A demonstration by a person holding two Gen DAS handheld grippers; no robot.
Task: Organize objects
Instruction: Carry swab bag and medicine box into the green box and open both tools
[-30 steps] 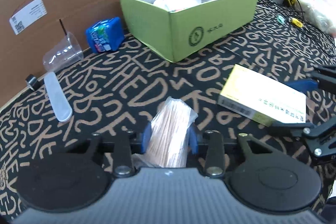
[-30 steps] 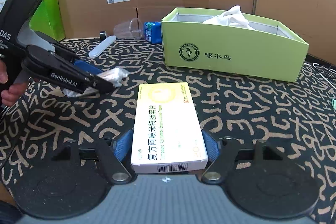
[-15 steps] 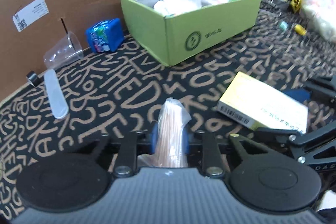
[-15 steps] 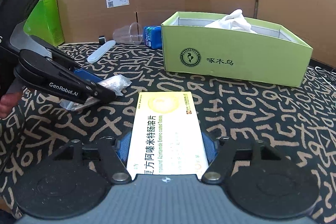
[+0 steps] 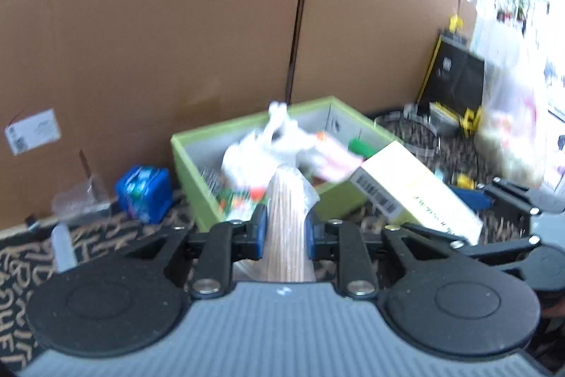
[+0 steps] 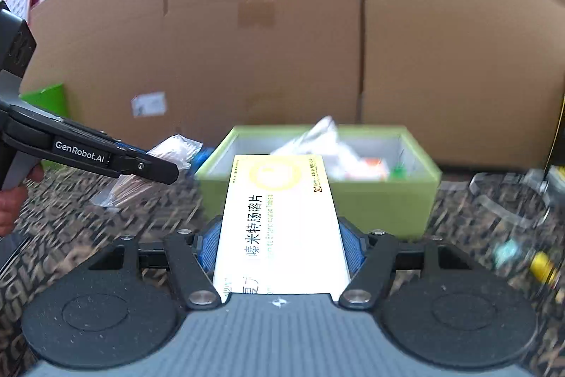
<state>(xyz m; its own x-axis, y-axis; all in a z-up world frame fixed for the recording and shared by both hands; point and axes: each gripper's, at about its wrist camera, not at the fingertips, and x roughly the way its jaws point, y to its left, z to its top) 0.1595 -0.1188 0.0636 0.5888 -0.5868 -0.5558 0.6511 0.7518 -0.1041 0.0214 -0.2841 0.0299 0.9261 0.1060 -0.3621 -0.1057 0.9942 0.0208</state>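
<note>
cardboard walls edge the patterned surface (image 5: 21,267); one green box (image 6: 385,200) ahead. my left gripper (image 5: 282,228) clamps one toothpick bundle (image 5: 286,235), my right gripper (image 6: 279,246) one medicine box (image 6: 279,218).

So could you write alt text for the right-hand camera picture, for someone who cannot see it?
The right claw grips a white and yellow cardboard medicine box, pointed at an open green cardboard box of odds and ends. At left, the left claw holds a clear plastic bag of thin wooden sticks.
</note>
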